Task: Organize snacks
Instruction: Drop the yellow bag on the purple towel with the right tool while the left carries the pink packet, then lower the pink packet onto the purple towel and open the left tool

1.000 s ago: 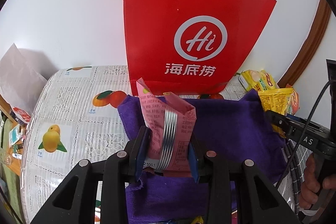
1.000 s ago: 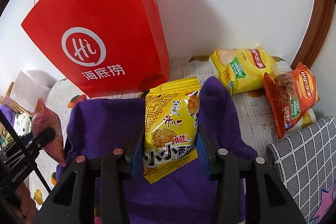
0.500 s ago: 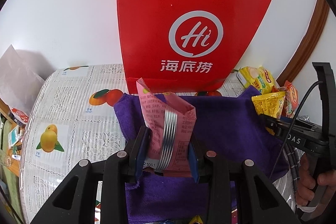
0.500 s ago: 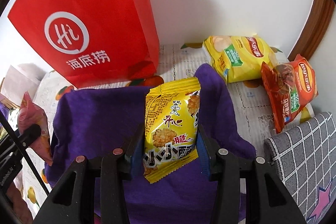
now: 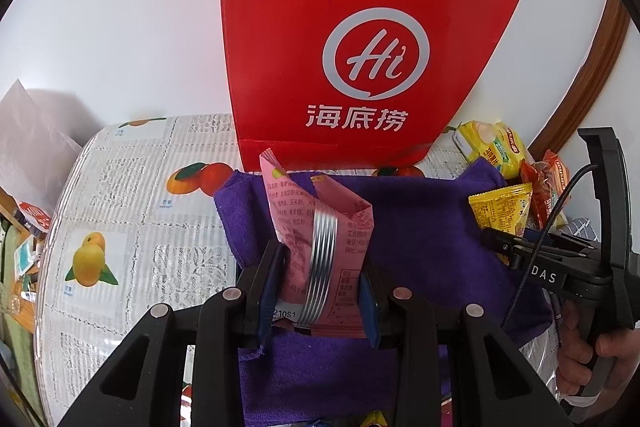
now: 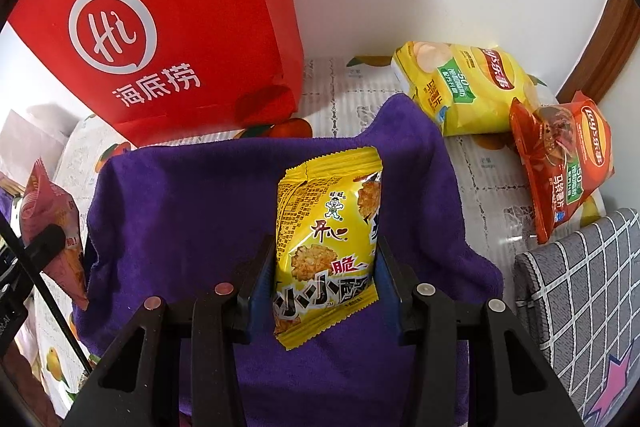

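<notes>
Pink snack packet [image 5: 320, 247]: clamped upright between the blue pads of the left gripper [image 5: 318, 301], jaws narrow and pressing its lower sides; back seam faces the camera. It is held above the purple towel [image 5: 420, 227].

Yellow rice-cracker packet [image 6: 330, 247]: gripped by its lower half in the right gripper [image 6: 324, 291], jaws closed onto both edges, packet upright with printed front to the camera. It too is over the purple towel [image 6: 192, 211], toward the right half of the cloth.

Towel lies spread on a table with a fruit-print cover [image 5: 132, 227]. Red paper bag [image 5: 360, 47] with white logo stands just behind the towel, against the white wall.

Right of the towel: yellow Lay's chip bag [image 6: 468, 87] lying on the cover, orange-red Lay's chip bag [image 6: 560, 163] beside it, touching or overlapping its corner. Grey checked cushion [image 6: 580, 299] at lower right.

Left wrist view: a hand [image 5: 588, 355] grasps the right gripper's handle at the right edge.
</notes>
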Demonstrator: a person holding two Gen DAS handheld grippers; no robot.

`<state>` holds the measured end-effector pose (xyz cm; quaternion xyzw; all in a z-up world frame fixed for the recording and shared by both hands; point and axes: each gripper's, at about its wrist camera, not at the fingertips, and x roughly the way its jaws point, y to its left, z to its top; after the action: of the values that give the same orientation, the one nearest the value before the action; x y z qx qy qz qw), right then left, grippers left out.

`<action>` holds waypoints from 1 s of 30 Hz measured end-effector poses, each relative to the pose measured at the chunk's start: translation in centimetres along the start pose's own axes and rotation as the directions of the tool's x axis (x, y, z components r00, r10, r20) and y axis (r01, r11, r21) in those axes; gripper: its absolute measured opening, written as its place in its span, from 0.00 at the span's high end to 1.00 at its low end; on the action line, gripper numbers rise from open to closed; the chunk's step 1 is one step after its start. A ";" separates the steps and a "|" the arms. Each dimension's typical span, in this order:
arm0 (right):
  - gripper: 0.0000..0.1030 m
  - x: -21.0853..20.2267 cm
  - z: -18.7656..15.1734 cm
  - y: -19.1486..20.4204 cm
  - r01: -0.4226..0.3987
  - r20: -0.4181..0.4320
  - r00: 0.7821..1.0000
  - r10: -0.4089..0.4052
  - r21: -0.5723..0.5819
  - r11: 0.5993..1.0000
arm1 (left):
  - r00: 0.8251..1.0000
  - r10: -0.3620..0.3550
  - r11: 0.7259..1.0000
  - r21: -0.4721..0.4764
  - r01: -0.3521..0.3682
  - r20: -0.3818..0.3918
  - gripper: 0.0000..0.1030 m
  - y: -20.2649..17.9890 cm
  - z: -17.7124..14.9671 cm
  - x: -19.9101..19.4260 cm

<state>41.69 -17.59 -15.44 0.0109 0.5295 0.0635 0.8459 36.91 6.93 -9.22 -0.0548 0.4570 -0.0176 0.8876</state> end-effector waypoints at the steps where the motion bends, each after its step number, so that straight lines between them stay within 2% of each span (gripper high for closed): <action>1: 0.54 0.0 0.0 0.0 0.001 0.000 1.000 -0.001 -0.003 1.000 | 1.000 -0.004 1.000 -0.003 0.004 -0.003 0.68 0.0 0.0 0.1; 8: 0.54 0.6 -0.2 0.1 0.005 -0.018 1.000 -0.006 -0.023 1.000 | 1.000 0.000 1.000 0.003 0.000 -0.009 0.68 -0.1 -0.1 0.2; 11: 0.47 0.6 -0.3 0.4 0.007 -0.020 1.000 -0.008 -0.034 0.999 | 1.000 0.009 1.000 0.011 -0.009 -0.008 0.68 -0.4 -0.2 0.3; 16: 0.46 0.2 -0.2 0.5 0.008 -0.010 1.000 -0.008 -0.039 0.999 | 1.000 0.013 1.000 0.022 -0.012 -0.013 0.68 -0.8 -0.3 0.4; 19: 0.46 -0.6 -0.1 0.3 -0.009 0.004 1.000 0.010 -0.027 1.000 | 1.000 0.015 1.000 0.024 -0.015 -0.019 0.68 -0.9 -0.4 0.7; 22: 0.38 -1.8 -0.1 0.2 -0.048 0.032 0.998 0.048 -0.008 0.999 | 0.999 0.017 1.000 0.024 -0.016 -0.034 0.68 -1.0 -0.6 1.1; 24: 0.38 -2.4 -0.1 0.3 -0.060 0.054 0.997 0.060 -0.008 0.998 | 0.999 0.016 1.000 0.026 -0.015 -0.042 0.68 -1.1 -0.7 1.3; 30: 0.38 -3.9 0.0 0.5 -0.049 0.098 0.994 0.051 -0.018 0.999 | 0.998 0.023 0.999 0.049 -0.020 -0.058 0.68 -1.8 -1.1 1.8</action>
<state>39.98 -17.57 -11.92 0.0207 0.4864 0.0882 0.8690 37.11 4.90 -11.08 -0.0278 0.4830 -0.0206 0.8749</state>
